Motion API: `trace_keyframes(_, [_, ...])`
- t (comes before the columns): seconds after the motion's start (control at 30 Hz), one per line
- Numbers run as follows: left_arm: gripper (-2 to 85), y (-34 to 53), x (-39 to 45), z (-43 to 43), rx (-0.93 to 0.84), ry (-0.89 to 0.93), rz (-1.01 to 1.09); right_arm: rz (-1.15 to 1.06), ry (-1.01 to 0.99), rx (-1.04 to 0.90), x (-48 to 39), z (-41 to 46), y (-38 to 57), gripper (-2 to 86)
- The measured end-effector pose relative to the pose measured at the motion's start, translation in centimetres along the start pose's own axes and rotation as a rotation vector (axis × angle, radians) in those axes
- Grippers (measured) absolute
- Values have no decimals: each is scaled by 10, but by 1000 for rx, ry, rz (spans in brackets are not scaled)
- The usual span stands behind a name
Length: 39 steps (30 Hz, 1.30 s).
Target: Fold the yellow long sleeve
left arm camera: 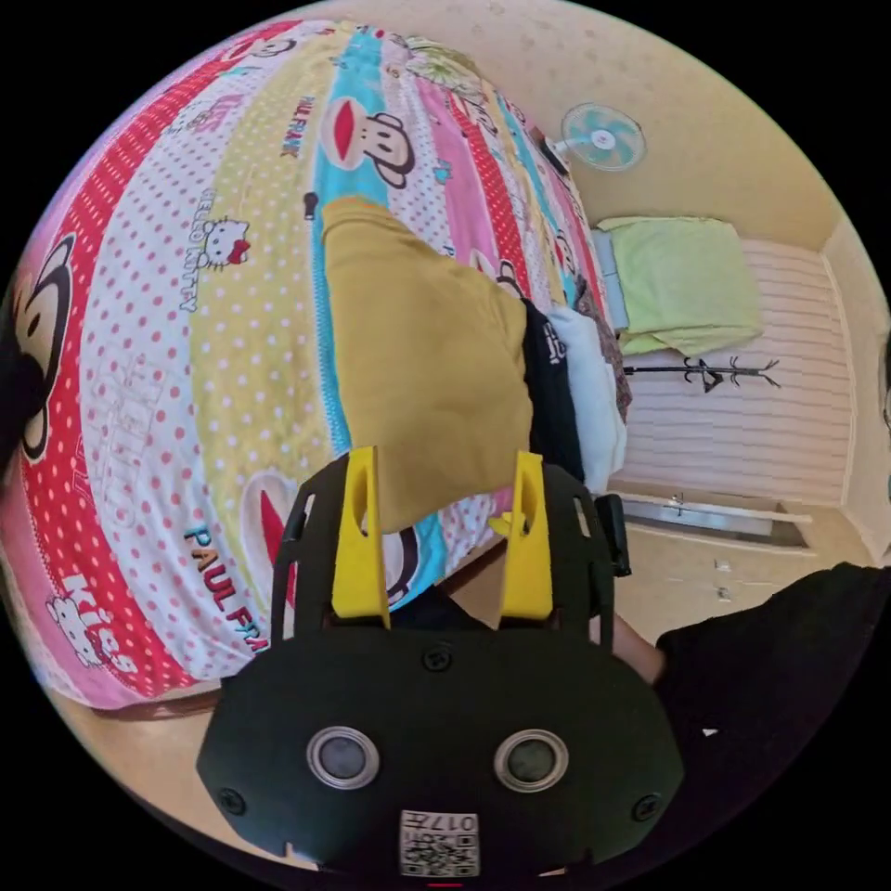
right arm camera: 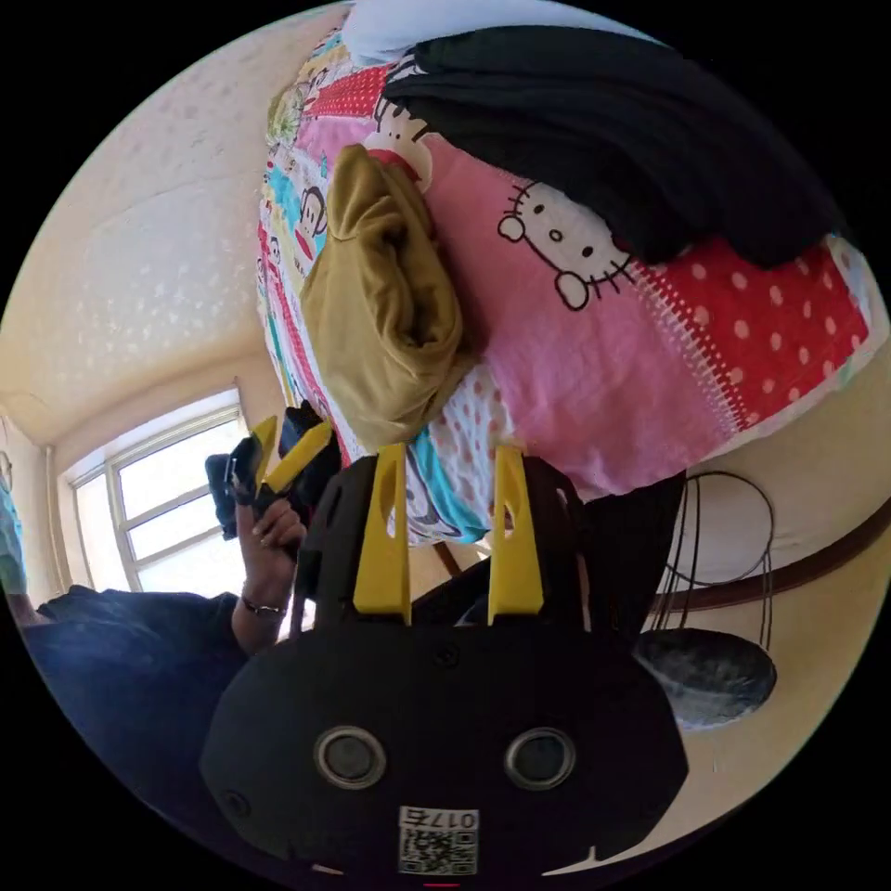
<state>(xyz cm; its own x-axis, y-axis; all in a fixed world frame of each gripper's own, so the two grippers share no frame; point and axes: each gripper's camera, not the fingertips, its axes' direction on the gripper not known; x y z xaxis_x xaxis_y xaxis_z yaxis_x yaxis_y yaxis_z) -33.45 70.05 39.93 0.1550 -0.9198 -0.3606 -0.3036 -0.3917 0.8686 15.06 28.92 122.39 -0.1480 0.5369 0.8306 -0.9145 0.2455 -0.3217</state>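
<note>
The yellow long sleeve (left arm camera: 422,362) lies folded into a compact bundle on the patterned bedspread (left arm camera: 148,371). My left gripper (left arm camera: 444,478) is open, its yellow jaws standing on either side of the bundle's near edge with nothing pinched. In the right gripper view the same folded garment (right arm camera: 385,306) rests on the bedspread (right arm camera: 594,371) near the bed's edge. My right gripper (right arm camera: 447,464) is open just short of it, holding nothing. The left gripper (right arm camera: 283,450) appears there too, held in a hand (right arm camera: 269,538) beside the bed.
Folded black clothing (left arm camera: 552,399) and a white piece (left arm camera: 594,390) lie beside the yellow bundle; the black pile (right arm camera: 613,130) looms large in the right gripper view. A fan (left arm camera: 603,137), green cloth (left arm camera: 682,278) and a coat stand (left arm camera: 710,373) occupy the far wall. A window (right arm camera: 158,520) sits behind the person.
</note>
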Motion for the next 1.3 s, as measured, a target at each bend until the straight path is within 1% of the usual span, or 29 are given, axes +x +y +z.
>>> trace_keyframes(0.07, [210,-5,-26,25,-70,98,-145,86,-207,2,21,8,-2,160])
trace_keyframes(0.1, [203,-6,-30,34,-91,137,-171,110,-254,7,26,10,-2,166])
trace_keyframes(0.13, [173,-8,-33,57,-156,235,-219,163,-332,23,36,15,-2,177])
trace_keyframes(0.17, [127,-8,-32,73,-180,321,-274,219,-400,44,46,20,-3,188])
trace_keyframes(0.27, [78,0,-21,75,-114,487,-420,331,-539,102,65,34,-6,215])
trace_keyframes(0.3, [72,0,-15,71,-100,515,-425,344,-573,117,68,36,-7,216])
trace_keyframes(0.37, [65,-1,20,41,-76,573,-353,378,-683,189,74,38,-12,217])
trace_keyframes(0.43, [62,-4,51,11,-71,579,-278,370,-721,239,72,32,-18,201])
trace_keyframes(0.5, [61,-6,78,-20,-75,565,-218,293,-800,266,63,23,-27,147])
trace_keyframes(0.53, [60,-7,94,-42,-70,548,-176,244,-839,224,52,19,-35,114])
trace_keyframes(0.6, [59,-6,113,-78,-55,525,-121,175,-792,169,24,11,-38,91])
trace_keyframes(0.67, [59,1,127,-134,4,523,-82,7,-674,88,-32,1,-34,72])
trace_keyframes(0.7, [59,5,129,-148,26,529,-78,-38,-649,64,-48,1,-32,68])
trace_keyframes(0.77, [58,24,129,-209,143,546,-73,-169,-600,-34,-106,14,-24,55])
trace_keyframes(0.8, [58,29,128,-225,170,549,-74,-193,-596,-54,-120,21,-22,52])
trace_keyframes(0.87, [58,48,122,-287,295,553,-89,-305,-592,-138,-177,55,-15,45])
trace_keyframes(0.9, [58,53,121,-303,325,554,-91,-329,-598,-160,-191,66,-14,43])
trace_keyframes(0.97, [58,68,119,-365,438,559,-80,-384,-652,-247,-238,108,-10,39])
trace_keyframes(1.0, [58,71,120,-379,463,553,-70,-400,-665,-265,-250,118,-8,38])
trace_keyframes(1.07, [59,85,128,-432,542,486,-23,-456,-691,-325,-290,155,2,35])
trace_keyframes(1.17, [54,103,135,-482,622,363,16,-515,-675,-376,-326,195,20,33])
trace_keyframes(1.3, [62,136,124,-533,740,282,56,-566,-748,-472,-351,258,48,29])
